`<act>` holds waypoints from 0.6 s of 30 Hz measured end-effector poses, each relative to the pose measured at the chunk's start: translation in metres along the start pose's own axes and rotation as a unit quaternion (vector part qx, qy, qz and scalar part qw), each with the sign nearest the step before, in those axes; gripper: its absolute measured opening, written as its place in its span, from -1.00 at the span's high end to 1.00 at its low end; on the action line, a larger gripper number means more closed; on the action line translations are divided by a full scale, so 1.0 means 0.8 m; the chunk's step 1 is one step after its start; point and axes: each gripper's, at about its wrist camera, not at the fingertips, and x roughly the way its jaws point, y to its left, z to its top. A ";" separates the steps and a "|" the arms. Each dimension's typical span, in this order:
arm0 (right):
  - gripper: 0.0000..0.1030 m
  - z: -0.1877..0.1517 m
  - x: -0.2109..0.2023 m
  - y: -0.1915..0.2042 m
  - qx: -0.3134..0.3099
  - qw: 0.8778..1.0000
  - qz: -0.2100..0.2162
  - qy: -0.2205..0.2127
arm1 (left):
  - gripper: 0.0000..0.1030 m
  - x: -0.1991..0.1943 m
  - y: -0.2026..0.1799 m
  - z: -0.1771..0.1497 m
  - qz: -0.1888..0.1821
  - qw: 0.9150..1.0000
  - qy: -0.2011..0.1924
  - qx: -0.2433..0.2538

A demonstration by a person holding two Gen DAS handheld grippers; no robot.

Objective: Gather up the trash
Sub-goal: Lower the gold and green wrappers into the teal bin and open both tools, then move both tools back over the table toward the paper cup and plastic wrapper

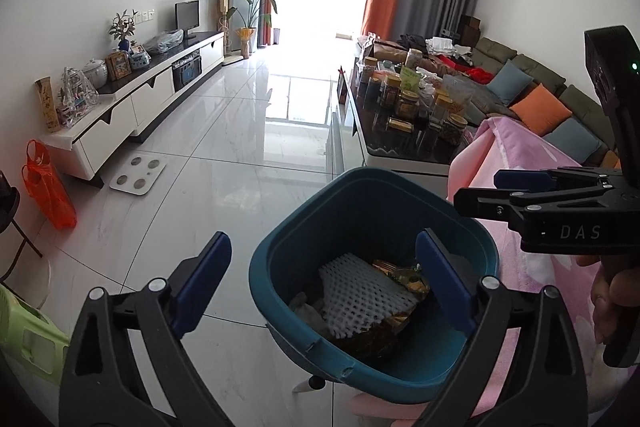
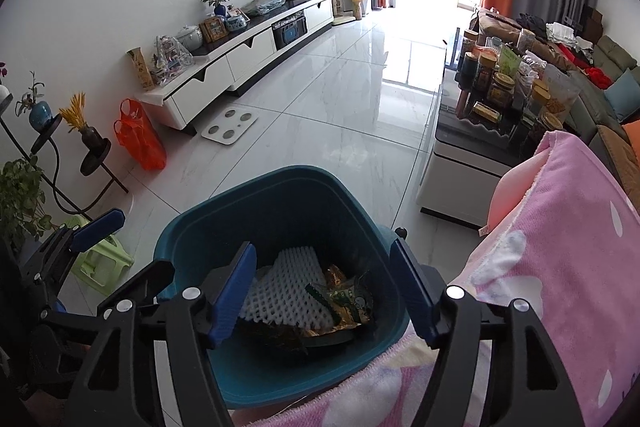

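- We hold our left gripper [image 1: 324, 285] over a dark teal bin [image 1: 280, 259] on the pale tiled floor [image 1: 224, 147]; its blue fingers [image 1: 204, 279] are spread wide with nothing between the pads.
- One left finger sits outside the bin's left wall, the other over its right inner side, so the bin's mouth lies partly between them, below.
- Our right gripper [image 2: 324, 291] also hangs over the bin [image 2: 192, 247], fingers [image 2: 234, 295] parted and gripping nothing.
- The trash lies at the bottom of the bin, under and between the right gripper's fingers: a white foam net [image 2: 280, 287] and crumpled snack wrappers [image 2: 348, 301] just beside it, touching.
- In the left wrist view the foam net [image 1: 360, 299] lies nearer the right-hand finger, well below both tips.
- A pink blanket [image 2: 560, 267] lies just beside the bin on its right and near edge.
- Neither gripper touches the trash.
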 end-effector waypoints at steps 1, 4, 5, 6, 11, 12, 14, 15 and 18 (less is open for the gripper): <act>-0.34 -0.001 -0.005 0.000 0.001 1.000 0.001 -0.005 | -0.85 -0.006 0.002 0.001 0.001 1.000 -0.005 -0.003; -0.44 -0.002 -0.021 -0.004 0.007 1.000 0.005 -0.022 | -0.89 -0.028 0.007 0.007 0.002 1.000 -0.023 -0.010; -0.46 -0.003 -0.027 -0.006 0.009 1.000 0.005 -0.028 | -0.89 -0.034 0.007 0.009 0.002 1.000 -0.029 -0.012; -0.48 -0.003 -0.033 -0.008 0.012 0.999 0.006 -0.035 | -0.89 -0.041 0.007 0.011 0.001 0.999 -0.034 -0.012; -0.66 -0.010 -0.067 -0.016 0.023 0.997 0.001 -0.068 | -0.89 -0.071 -0.003 0.021 -0.001 0.999 -0.054 -0.004; -0.68 -0.012 -0.074 -0.018 0.024 0.997 -0.001 -0.075 | -0.89 -0.077 -0.006 0.022 -0.002 0.998 -0.058 -0.002; -0.75 -0.018 -0.090 -0.021 0.028 0.995 -0.009 -0.094 | -0.89 -0.089 -0.012 0.026 -0.006 0.998 -0.065 0.000; -0.78 -0.020 -0.098 -0.024 0.029 0.994 -0.012 -0.104 | -0.89 -0.095 -0.016 0.027 -0.007 0.998 -0.068 0.003; -0.86 -0.032 -0.123 -0.031 0.035 0.991 -0.026 -0.129 | -0.89 -0.111 -0.029 0.031 -0.014 0.997 -0.075 0.008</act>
